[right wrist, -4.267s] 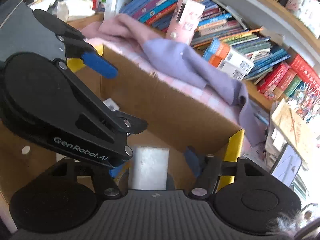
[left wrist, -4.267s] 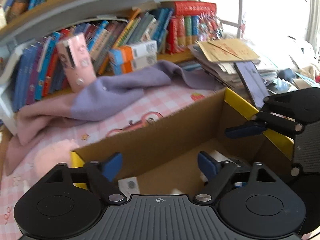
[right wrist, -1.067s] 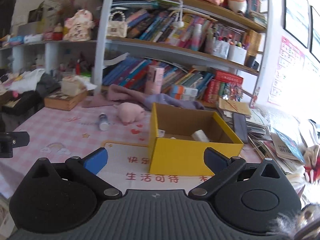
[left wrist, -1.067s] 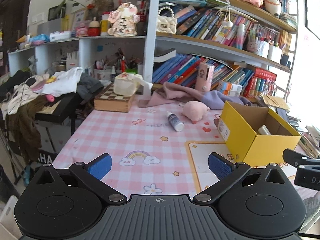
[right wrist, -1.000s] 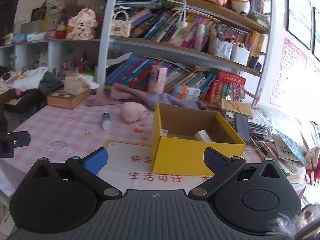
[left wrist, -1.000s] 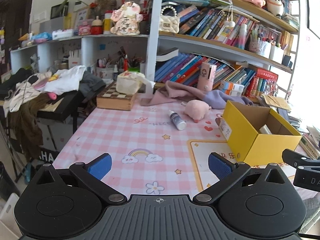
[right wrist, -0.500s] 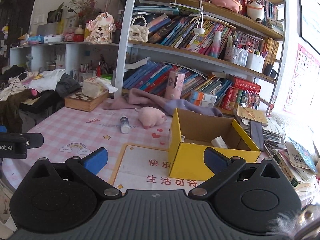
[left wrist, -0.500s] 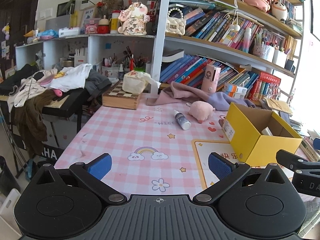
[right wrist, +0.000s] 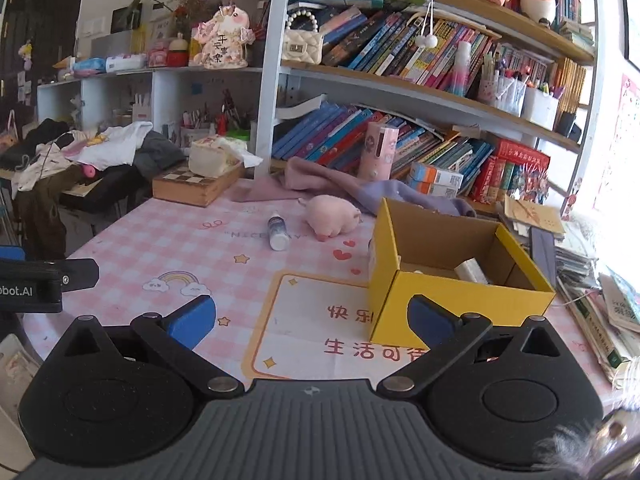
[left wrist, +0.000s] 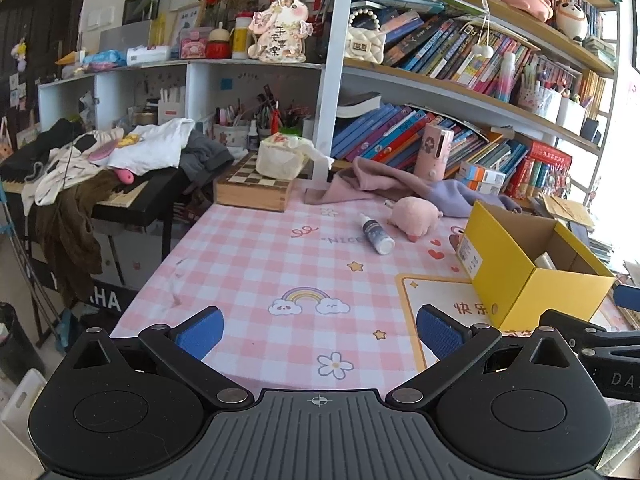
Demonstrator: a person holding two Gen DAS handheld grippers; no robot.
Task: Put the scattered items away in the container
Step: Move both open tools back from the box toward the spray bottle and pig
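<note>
Left wrist view: left hand-held gripper (left wrist: 319,330) spread wide, nothing between its blue pads, low centre of frame over the pink checked bench (left wrist: 248,264). Yellow box (left wrist: 528,268) at right, open top, its inside mostly hidden by the near wall. Small bottle (left wrist: 376,234) lying flat mid-frame, pink pig plush (left wrist: 414,214) just beside it.

Right wrist view: right hand-held gripper (right wrist: 310,318) also spread, empty. Yellow box (right wrist: 460,280) right of centre; here its inside shows, a white item (right wrist: 472,270) lying in it. Bottle (right wrist: 277,231) and plush (right wrist: 330,214) outside the box, upper centre.
</note>
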